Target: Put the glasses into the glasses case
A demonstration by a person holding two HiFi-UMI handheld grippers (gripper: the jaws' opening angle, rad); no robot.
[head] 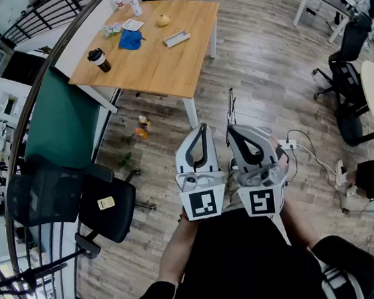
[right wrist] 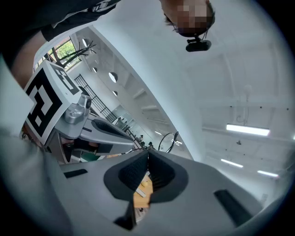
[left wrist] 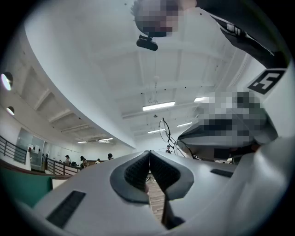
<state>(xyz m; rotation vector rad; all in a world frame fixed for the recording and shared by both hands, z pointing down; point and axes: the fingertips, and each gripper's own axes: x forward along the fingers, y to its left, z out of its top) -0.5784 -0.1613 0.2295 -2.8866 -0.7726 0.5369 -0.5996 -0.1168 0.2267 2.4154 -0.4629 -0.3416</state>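
I hold both grippers close to my body, side by side, well short of the wooden table (head: pixel 160 66). My right gripper (head: pixel 231 130) (right wrist: pixel 148 153) is shut on the glasses (head: pixel 231 109), a thin black wire frame that sticks up past its tips. One round lens rim (right wrist: pixel 168 140) shows just above the right jaws, and the glasses (left wrist: pixel 167 133) also show in the left gripper view. My left gripper (head: pixel 201 128) (left wrist: pixel 149 153) is shut, its pads meeting with nothing between them. A flat pale oblong thing (head: pixel 176 38), perhaps the glasses case, lies on the table.
The table also bears a blue cloth (head: pixel 130 39), a yellow fruit (head: pixel 163 20), a dark cup (head: pixel 99 59) and small bottles (head: pixel 135 5). A black office chair (head: pixel 104 208) stands at my left. Cables and a power strip (head: pixel 288 145) lie on the wood floor at my right.
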